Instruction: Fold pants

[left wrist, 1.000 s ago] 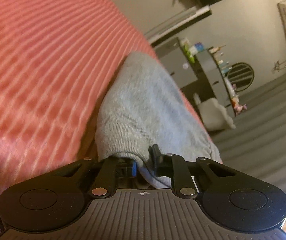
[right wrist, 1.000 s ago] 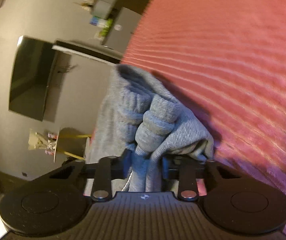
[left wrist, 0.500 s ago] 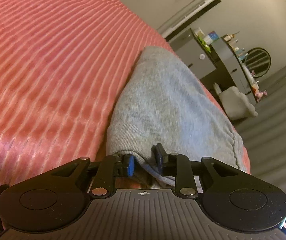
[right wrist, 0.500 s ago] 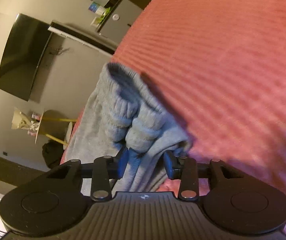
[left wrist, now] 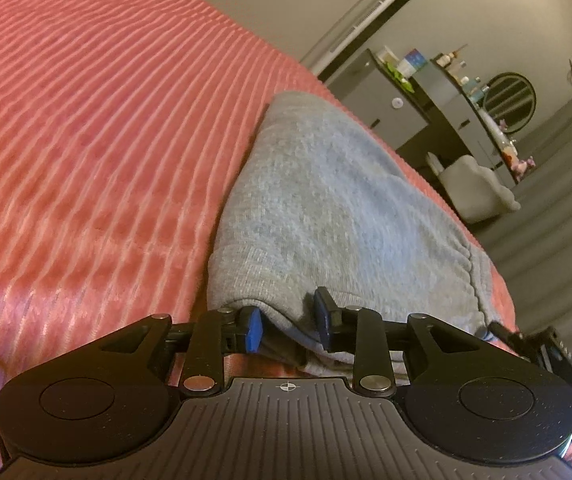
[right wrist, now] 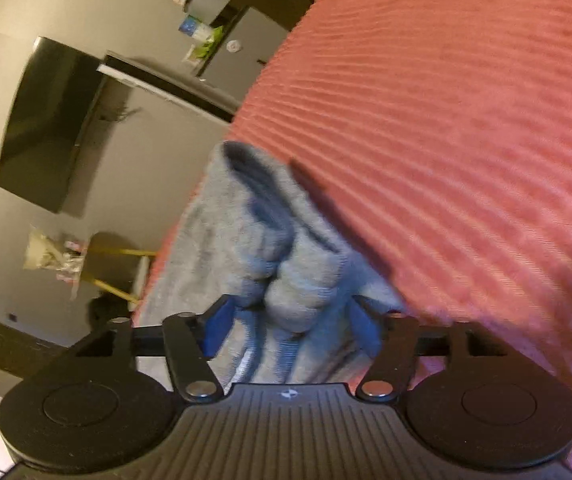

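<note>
From the left wrist camera, we look along the left gripper [left wrist: 289, 320] at grey pants [left wrist: 337, 208] lying folded on a pink ribbed bedspread [left wrist: 86, 140], near the bed's edge. We can read no brand, label or writing on the cloth or on the gripper; the only mark is a small crosshair symbol on the gripper's ribbed housing. The jaws stand a little apart and are opening. A folded edge of the grey cloth lies in the gap between the blue-faced pads, and we see space beside the left pad, so the pads no longer press on it. Past the bed, a grey cabinet [left wrist: 381, 92] carries bottles and boxes too small for us to read, and a round mirror [left wrist: 509, 98] stands beyond it.

From the right wrist camera, we see the right gripper [right wrist: 289, 328] over the other end of the pants [right wrist: 246, 240], where the ribbed cuffs bunch up at the bedspread's [right wrist: 445, 140] edge. Here too we find nothing legible, only a small emblem on the housing. These jaws stand wide and are opening; the bunched cuffs sit between the blue pads, clear of both. A dark flat screen [right wrist: 50, 128] hangs on the wall behind, and the frame is blurred.
</note>
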